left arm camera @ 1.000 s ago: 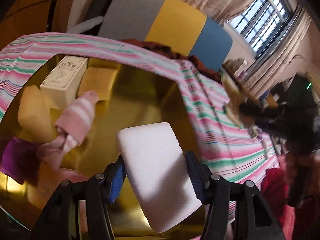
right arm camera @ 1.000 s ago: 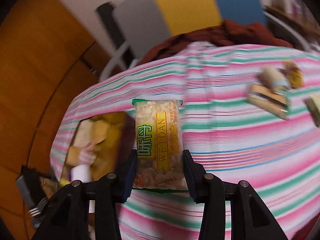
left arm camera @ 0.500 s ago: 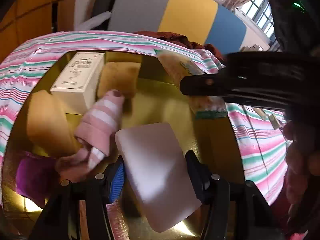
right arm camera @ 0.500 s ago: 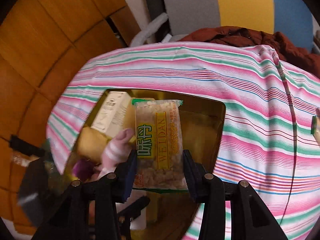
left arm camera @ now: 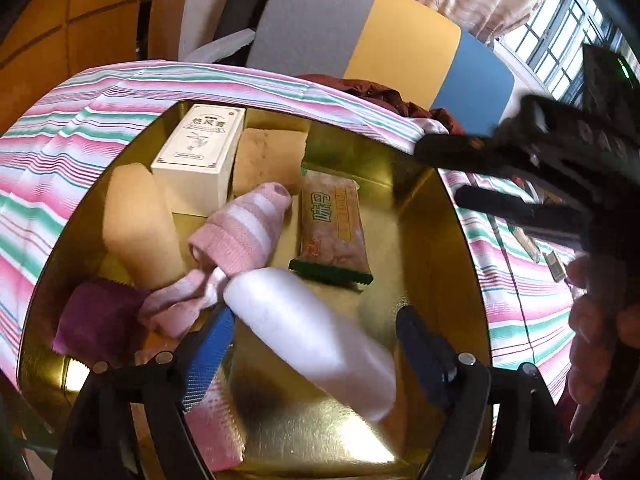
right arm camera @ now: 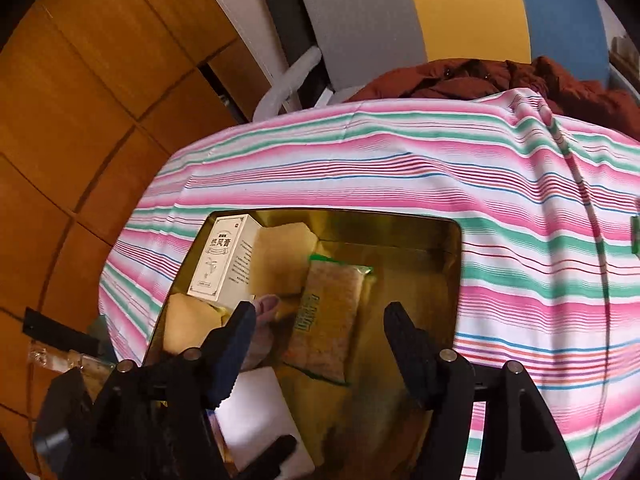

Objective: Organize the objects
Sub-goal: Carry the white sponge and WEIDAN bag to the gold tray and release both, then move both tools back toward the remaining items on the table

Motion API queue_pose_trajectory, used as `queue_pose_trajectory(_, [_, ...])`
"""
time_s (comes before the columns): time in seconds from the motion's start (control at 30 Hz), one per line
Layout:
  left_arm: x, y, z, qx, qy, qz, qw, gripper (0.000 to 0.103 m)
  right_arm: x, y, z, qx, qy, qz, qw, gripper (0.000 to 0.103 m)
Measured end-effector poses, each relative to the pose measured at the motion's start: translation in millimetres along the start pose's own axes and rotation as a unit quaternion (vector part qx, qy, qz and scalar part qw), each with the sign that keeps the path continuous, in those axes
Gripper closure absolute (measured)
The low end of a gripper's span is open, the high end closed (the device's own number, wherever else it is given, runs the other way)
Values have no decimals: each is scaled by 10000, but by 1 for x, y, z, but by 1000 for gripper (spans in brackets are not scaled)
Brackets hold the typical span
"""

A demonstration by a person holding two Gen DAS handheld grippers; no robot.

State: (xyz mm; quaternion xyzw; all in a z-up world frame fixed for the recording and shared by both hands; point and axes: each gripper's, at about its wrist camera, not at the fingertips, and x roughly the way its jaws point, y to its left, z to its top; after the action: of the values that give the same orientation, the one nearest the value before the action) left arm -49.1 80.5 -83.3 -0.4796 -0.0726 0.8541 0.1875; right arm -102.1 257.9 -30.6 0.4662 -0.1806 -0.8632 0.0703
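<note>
White block (left arm camera: 312, 332) loose between wide-spread left gripper (left arm camera: 316, 344) fingers, snack packet (right arm camera: 326, 316) lying centre frame between wide-spread right gripper (right arm camera: 318, 344) fingers, both above gold tray (left arm camera: 436, 248)

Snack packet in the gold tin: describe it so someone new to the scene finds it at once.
On the striped tablecloth sits an open gold tin. The snack packet lies flat on its floor, beside the pink striped sock and in front of a tan sponge. It is the only clear wrapper there, showing pale crumbly snack, with a yellow band and a green sealed edge.

white sponge (left arm camera: 312, 340), snack packet (left arm camera: 334, 228), gold tin (left arm camera: 432, 216)
</note>
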Motion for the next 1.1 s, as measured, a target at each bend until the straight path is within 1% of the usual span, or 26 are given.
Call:
queue_pose_trajectory(0.13, [-17, 0, -2, -197, -208, -116, 9995, 19, -19, -12, -7, 94, -147, 149, 9997, 36])
queue_pose_trajectory(0.2, [-24, -4, -2, -227, -309, -125, 9992, 19, -29, -17, -10, 113, -242, 151, 9995, 35])
queue_pose_trajectory(0.33, [-35, -11, 3, -310, -641, -38, 9975, 19, -47, -28, -17, 77, -392, 65, 9992, 34])
queue_pose_trajectory(0.43, [-40, -12, 6, -497, -888, 86, 9948, 19, -60, -41, -22, 123, -507, -1, 9986, 34])
queue_pose_trajectory(0.53, [-46, -21, 4, -588, -1043, -16, 9928, 18, -74, -58, -29, 176, -621, -119, 9978, 34])
queue_pose_trajectory(0.67, [-47, -41, 3, -419, -1040, -178, 9935, 18, -85, -85, -37, 282, -609, -226, 9975, 32])
queue_pose_trajectory(0.8, [-43, -71, 1, -81, -916, -472, 9946, 18, -94, -124, -47, 382, -508, -453, 9969, 32])
queue_pose_trajectory(0.9, [-37, -94, -3, 211, -792, -508, 9953, 18, -99, -153, -53, 484, -445, -574, 9962, 31])
queue_pose_trajectory(0.97, [-29, -107, -4, 346, -642, -506, 9961, 18, -102, -174, -56, 551, -377, -606, 9959, 26])
queue_pose_trajectory(1.0, [-25, -112, -5, 371, -573, -484, 9965, 18, -103, -184, -57, 556, -338, -629, 9959, 22])
queue_pose_trajectory(1.1, [-17, -125, -7, 442, -442, -532, 9966, 18, -108, -218, -54, 502, -315, -892, 9942, 22])
